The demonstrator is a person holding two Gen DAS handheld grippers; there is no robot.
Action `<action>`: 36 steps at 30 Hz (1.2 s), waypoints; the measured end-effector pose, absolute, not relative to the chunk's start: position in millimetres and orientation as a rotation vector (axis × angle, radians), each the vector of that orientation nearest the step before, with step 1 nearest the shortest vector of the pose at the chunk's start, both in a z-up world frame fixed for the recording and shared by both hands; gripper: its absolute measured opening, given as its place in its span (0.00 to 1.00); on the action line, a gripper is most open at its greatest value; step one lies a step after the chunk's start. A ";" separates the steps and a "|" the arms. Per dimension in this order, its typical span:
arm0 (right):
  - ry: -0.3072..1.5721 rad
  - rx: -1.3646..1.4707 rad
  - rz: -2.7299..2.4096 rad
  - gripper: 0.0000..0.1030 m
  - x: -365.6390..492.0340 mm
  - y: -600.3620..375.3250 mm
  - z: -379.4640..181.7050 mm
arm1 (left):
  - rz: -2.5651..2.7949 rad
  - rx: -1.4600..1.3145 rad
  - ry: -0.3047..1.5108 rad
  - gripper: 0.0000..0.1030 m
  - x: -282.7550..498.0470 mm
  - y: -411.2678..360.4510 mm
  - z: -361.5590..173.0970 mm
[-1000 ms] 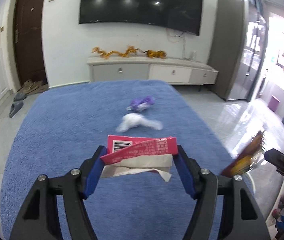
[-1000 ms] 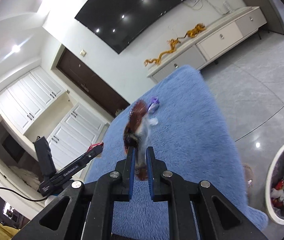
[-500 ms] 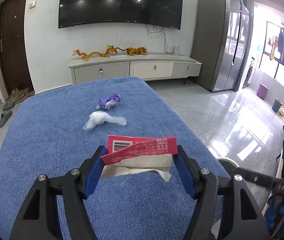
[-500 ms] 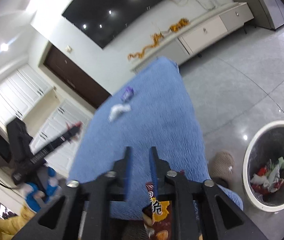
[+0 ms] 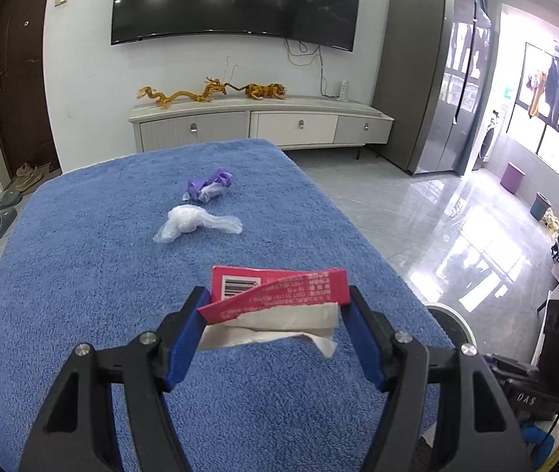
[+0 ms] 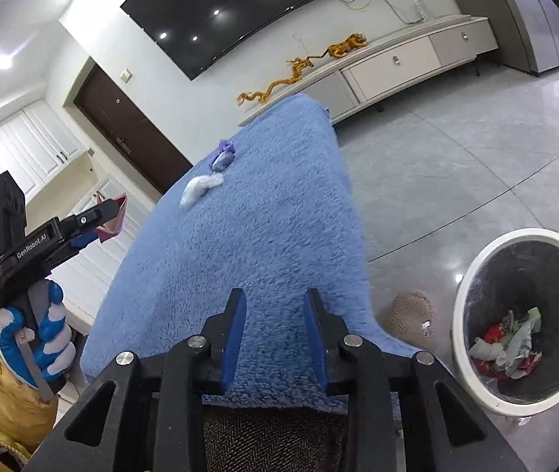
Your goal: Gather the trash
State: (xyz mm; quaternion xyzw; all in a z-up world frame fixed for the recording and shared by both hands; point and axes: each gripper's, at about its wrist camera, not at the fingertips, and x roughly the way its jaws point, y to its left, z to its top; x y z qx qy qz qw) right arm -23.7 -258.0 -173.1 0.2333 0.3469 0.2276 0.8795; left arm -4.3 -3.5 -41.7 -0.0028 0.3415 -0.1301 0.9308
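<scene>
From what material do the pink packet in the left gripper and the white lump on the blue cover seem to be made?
The pink packet looks like thin printed cardboard, matte, with a barcode; its torn edge shows a pale paper layer. The white lump looks like thin, translucent plastic film, crumpled and slightly glossy. The blue cover seems soft, fuzzy fabric, like fleece or terry.

Wall-mounted television (image 5: pixel 236 0) above white cabinet (image 5: pixel 260 122), glossy grey floor (image 5: pixel 429 212).

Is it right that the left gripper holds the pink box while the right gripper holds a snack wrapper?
Not quite. The right gripper is open with nothing in it, as the right wrist view shows. The left gripper does hold the pink box.
</scene>
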 end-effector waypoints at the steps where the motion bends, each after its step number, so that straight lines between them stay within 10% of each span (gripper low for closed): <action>1: 0.719 0.492 0.462 0.27 -24.2 -263.2 -172.0 | -0.272 -0.001 0.700 0.64 -3.7 -5.8 -41.7; 12: 0.826 0.542 0.308 0.31 -70.2 -347.5 -216.3 | -0.369 0.033 0.748 0.64 5.5 -53.6 -49.8; 36: 1.675 0.514 0.469 0.48 -72.5 -248.3 -575.8 | -0.416 0.046 0.871 0.64 68.8 -104.3 -91.2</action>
